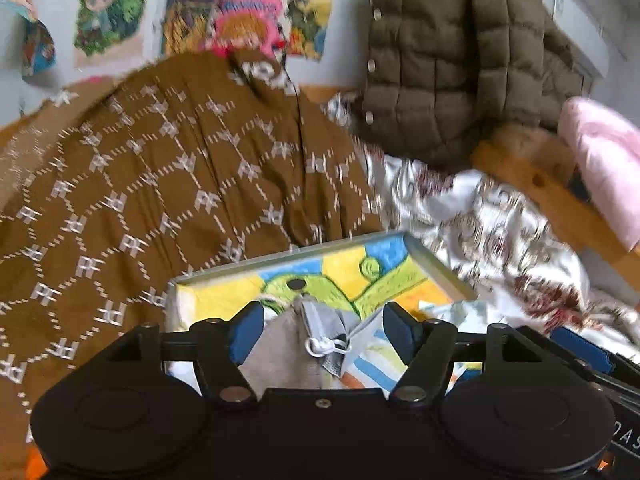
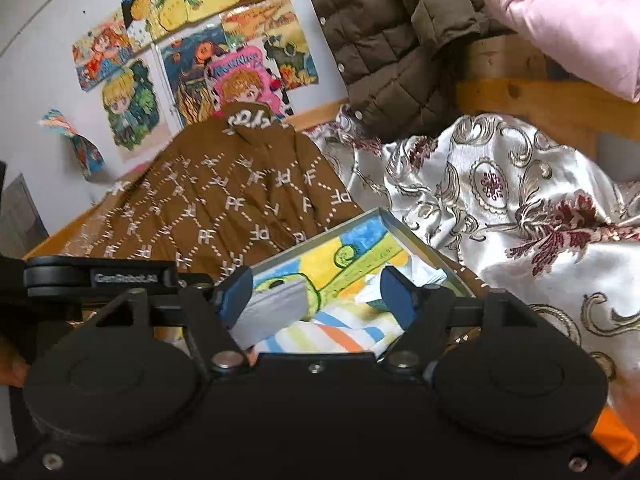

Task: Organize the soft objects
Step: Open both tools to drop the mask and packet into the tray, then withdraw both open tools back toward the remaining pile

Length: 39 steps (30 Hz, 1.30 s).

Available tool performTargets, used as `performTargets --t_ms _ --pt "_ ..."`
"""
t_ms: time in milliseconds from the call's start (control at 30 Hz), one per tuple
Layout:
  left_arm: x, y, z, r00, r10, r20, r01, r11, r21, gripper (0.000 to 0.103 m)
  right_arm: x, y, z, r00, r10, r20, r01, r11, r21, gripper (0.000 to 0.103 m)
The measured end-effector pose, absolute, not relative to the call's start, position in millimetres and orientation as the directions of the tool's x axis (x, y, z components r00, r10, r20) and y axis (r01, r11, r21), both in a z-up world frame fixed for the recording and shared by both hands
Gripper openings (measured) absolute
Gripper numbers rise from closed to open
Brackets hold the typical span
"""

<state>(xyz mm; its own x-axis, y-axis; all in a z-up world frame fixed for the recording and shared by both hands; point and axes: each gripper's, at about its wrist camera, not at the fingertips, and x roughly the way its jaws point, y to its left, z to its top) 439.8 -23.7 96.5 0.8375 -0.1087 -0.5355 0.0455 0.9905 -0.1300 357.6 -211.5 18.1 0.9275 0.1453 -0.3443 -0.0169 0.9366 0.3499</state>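
A grey fabric pouch [image 1: 288,344] with a white cord stopper lies between the fingers of my open left gripper [image 1: 324,328], over a metal-framed tray [image 1: 436,264] lined with a colourful drawing. In the right wrist view a grey folded piece [image 2: 276,312] rests by the left fingertip [image 2: 236,292] of my open right gripper [image 2: 316,296], above striped cloth [image 2: 332,332] in the same tray [image 2: 420,240]. Neither gripper is closed on anything.
A brown patterned garment [image 1: 180,184] [image 2: 224,200] lies left of the tray. A silver floral cloth [image 2: 500,200] [image 1: 480,220] lies to the right. An olive quilted jacket [image 1: 452,52] hangs behind, with a pink pillow [image 2: 568,20] on a wooden frame [image 2: 540,100].
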Motion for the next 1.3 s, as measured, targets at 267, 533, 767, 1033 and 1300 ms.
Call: performTargets --t_ms 267,533,767,1033,1300 --pt "355.4 -3.1 145.5 0.902 -0.075 -0.425 0.017 0.990 -0.138 0.081 301.7 -215.7 63.7 0.945 0.152 -0.290 -0.041 0.934 0.356 0.079" --pt "258.8 10.2 162.9 0.922 -0.073 -0.380 0.010 0.986 -0.164 0.088 230.1 -206.3 109.7 0.961 0.174 -0.213 -0.103 0.947 0.304 0.102" --pt "182.1 18.5 166.4 0.947 -0.058 -0.316 0.001 0.984 -0.179 0.095 164.7 -197.1 126.9 0.965 0.169 -0.203 -0.116 0.962 0.248 0.102" --pt "116.2 22.2 158.6 0.962 -0.045 -0.269 -0.006 0.982 -0.188 0.099 108.8 -187.5 121.6 0.965 0.171 -0.201 -0.122 0.964 0.235 0.102" --pt "63.1 25.4 128.2 0.965 0.021 -0.260 -0.059 0.988 -0.139 0.102 64.9 -167.0 108.4 0.969 0.147 -0.201 -0.102 0.971 0.217 0.102"
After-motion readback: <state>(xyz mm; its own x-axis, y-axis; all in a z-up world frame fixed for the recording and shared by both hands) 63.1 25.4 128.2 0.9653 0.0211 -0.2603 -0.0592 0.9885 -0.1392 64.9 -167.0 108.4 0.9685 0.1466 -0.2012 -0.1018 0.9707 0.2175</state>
